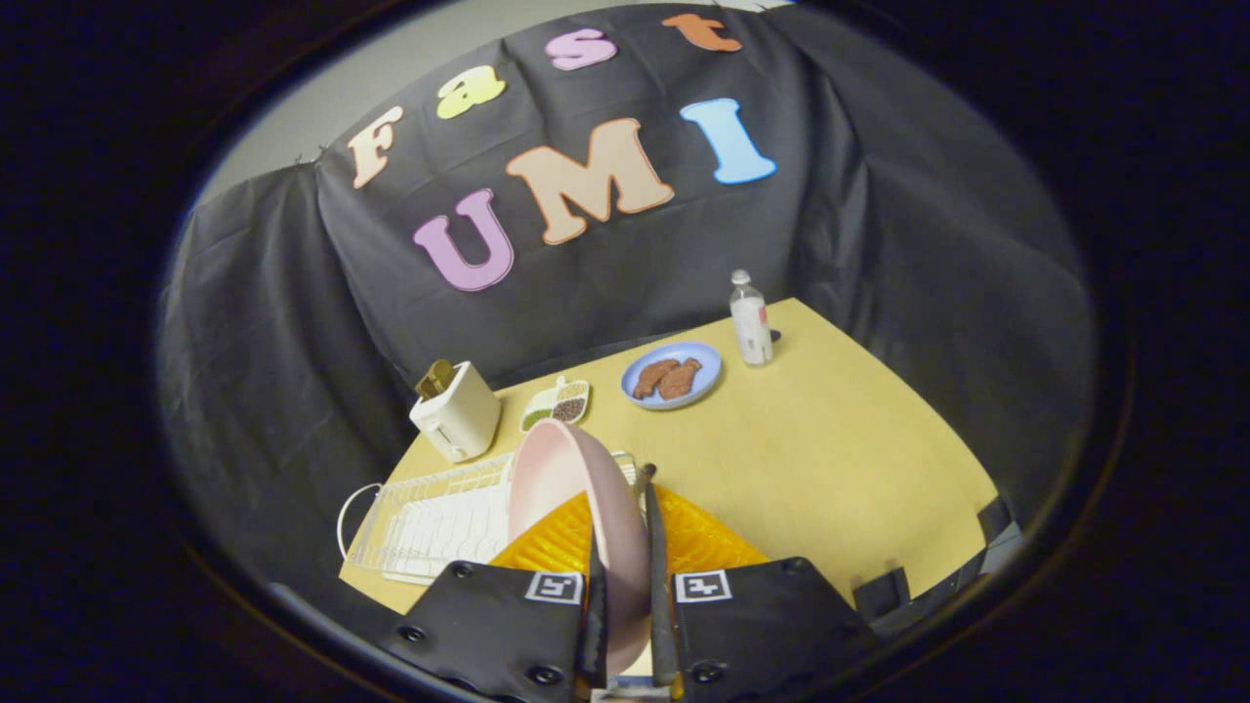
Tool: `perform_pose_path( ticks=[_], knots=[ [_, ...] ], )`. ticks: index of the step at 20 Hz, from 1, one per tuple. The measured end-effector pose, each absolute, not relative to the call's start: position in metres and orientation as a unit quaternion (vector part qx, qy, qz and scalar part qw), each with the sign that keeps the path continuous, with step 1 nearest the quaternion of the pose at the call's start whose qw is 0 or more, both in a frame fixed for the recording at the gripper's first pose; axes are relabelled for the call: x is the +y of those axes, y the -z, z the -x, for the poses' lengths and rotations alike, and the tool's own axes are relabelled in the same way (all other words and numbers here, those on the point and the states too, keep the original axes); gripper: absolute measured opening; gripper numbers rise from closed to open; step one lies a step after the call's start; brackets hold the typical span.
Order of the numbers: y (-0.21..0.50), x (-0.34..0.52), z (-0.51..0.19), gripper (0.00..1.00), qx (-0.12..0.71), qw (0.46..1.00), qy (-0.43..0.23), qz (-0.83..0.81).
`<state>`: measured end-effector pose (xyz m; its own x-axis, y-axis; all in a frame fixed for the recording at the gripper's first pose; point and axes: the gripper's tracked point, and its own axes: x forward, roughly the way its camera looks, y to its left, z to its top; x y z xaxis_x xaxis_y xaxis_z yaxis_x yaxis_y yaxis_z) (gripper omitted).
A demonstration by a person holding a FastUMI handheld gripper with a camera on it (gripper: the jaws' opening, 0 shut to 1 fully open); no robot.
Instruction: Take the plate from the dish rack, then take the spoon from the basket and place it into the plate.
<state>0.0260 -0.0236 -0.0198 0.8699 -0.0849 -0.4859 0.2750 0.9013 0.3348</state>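
Gripper (625,566) clamped with both fingers on the rim of the pink plate (576,498), plate held on edge above the orange basket (698,542); white dish rack (430,517) just beside, on the yellow table (840,459)

The gripper (625,586) has the plate (576,508) standing on its edge between its two fingers, both pressed against it, over the basket (703,542) with the dish rack (430,517) just to the left. Behind the rack on the table (830,459) sits a toaster (456,410), and right of it a small divided dish (557,402). Further right are a plate of food (672,375) and then a bottle (750,319).
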Motion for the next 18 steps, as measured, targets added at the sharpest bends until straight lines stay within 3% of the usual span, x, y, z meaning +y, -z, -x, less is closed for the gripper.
perform_pose_path(
  ticks=[7, 18],
  knots=[
    [0.114, -0.023, 0.005, 0.20, 0.278, 0.932, 0.078, -0.220],
    [0.172, -0.009, -0.016, 0.20, 0.307, 0.914, 0.027, -0.263]
  ],
)
